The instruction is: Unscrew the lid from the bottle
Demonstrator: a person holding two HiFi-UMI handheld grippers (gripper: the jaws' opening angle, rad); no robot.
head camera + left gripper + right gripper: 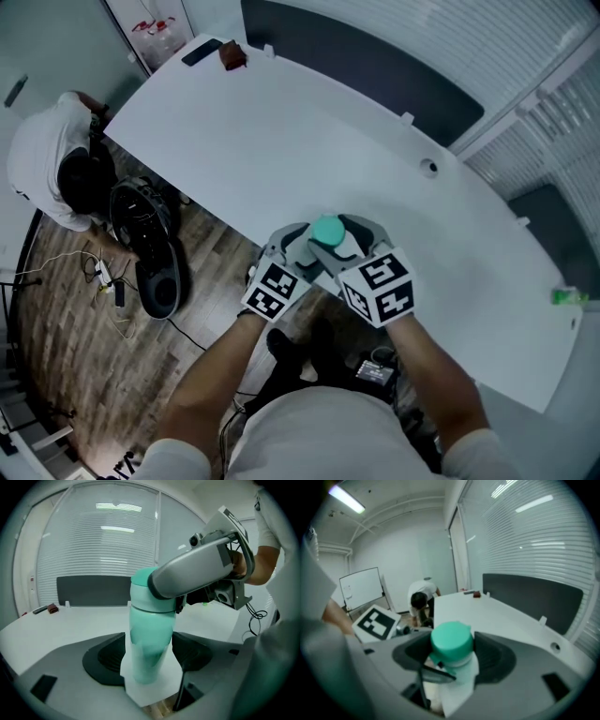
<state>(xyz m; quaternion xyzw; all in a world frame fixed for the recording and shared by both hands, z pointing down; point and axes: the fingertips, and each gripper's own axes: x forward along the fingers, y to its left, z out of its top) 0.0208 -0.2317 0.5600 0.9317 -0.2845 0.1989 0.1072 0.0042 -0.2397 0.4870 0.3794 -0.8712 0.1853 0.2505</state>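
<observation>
A teal bottle [149, 639] stands upright at the near edge of the white table [309, 141]. Its teal lid [328, 230] sits on top. In the left gripper view my left gripper [149, 656] has both dark pads against the bottle's body, shut on it. My right gripper [451, 656] comes from above and is shut on the lid [451, 639]. Its grey jaw [197, 576] wraps the lid [143, 592] from the upper right. In the head view both grippers, left [305, 246] and right [349, 234], meet around the bottle, whose body is hidden there.
A person in white [52, 159] crouches on the wood floor by the table's left end, beside a black object [150, 244]. A dark flat item [202, 52] and a brown object [232, 56] lie at the far corner. A small green thing [567, 297] sits at the right edge.
</observation>
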